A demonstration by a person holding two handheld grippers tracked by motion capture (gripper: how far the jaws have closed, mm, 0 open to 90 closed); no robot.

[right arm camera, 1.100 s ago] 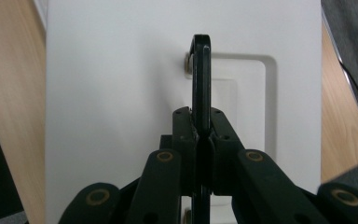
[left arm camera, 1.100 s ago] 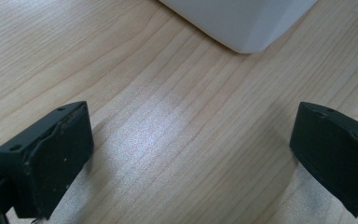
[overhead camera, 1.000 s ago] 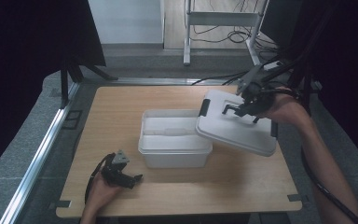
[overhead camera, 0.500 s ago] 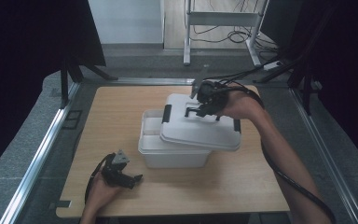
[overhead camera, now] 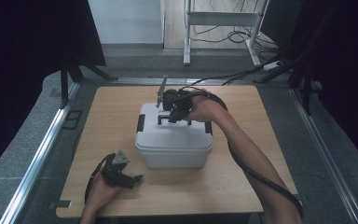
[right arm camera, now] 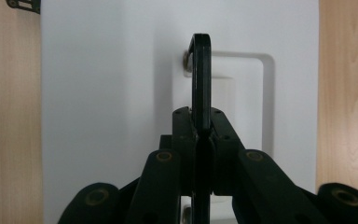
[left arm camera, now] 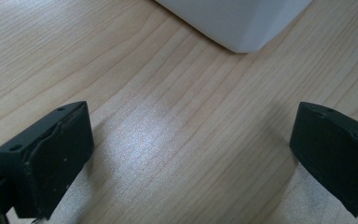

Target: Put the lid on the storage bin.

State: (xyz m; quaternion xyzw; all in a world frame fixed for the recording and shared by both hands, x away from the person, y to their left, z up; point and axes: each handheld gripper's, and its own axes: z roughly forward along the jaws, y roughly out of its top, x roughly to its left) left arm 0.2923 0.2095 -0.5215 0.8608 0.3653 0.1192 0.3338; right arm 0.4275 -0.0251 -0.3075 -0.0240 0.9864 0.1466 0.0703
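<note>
High view: the white storage box (overhead camera: 173,148) stands near the centre of the desk (overhead camera: 261,121), with its lid (overhead camera: 175,128) lying on top of it. The right tool (overhead camera: 173,112) is clamped on the black lid handle (overhead camera: 168,117); the right gripper view confirms the jaws closed tight on the upright handle (right arm camera: 200,79). The left tool (overhead camera: 123,175) rests near the front-left corner of the desk, jaws spread wide and holding nothing, with a corner of the box (left arm camera: 242,23) ahead of it.

Risks, as judged: whether the lid is seated square on the rim cannot be told. If released while offset, it may sit skewed or slide. A sideways pull on the handle could drag the unrestrained box across the desk, since the left tool is not bracing it. The black side latches (overhead camera: 141,122) appear unfastened
</note>
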